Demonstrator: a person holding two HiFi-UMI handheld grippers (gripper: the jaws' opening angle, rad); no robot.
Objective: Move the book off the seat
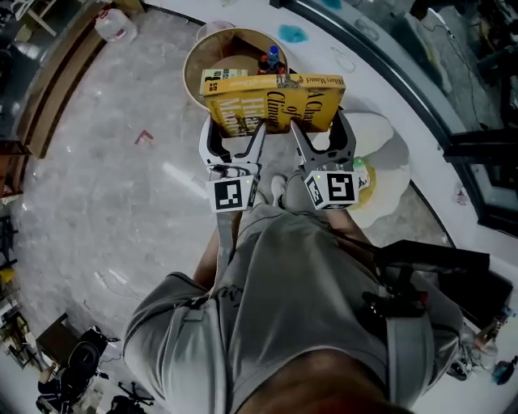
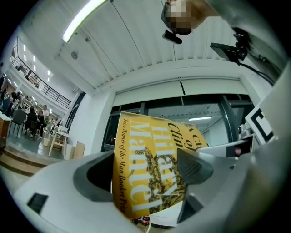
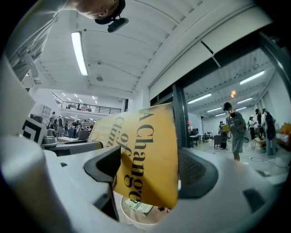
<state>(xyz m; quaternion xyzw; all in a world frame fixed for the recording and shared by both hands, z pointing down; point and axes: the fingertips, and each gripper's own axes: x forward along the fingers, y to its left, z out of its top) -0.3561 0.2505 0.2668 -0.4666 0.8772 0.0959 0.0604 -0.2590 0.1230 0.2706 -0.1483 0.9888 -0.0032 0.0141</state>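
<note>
A yellow paperback book (image 1: 275, 101) is held up in the air in front of me, over a round tan tub (image 1: 193, 69). My left gripper (image 1: 236, 129) is shut on the book's lower left edge. My right gripper (image 1: 322, 133) is shut on its lower right edge. In the left gripper view the book's cover (image 2: 148, 164) fills the gap between the jaws of the left gripper (image 2: 145, 179). The right gripper view shows the book's cover (image 3: 145, 159) pinched in the right gripper (image 3: 146, 172). A white rounded seat (image 1: 380, 133) lies just right of the book, with nothing on its visible part.
The tub holds a smaller book (image 3: 138, 207) and a small bottle with a blue cap (image 1: 273, 58). A clear plastic jug (image 1: 116, 24) and a wooden bench (image 1: 57, 81) are at the far left. Dark gear (image 1: 429, 267) lies at my right. People stand in the hall behind.
</note>
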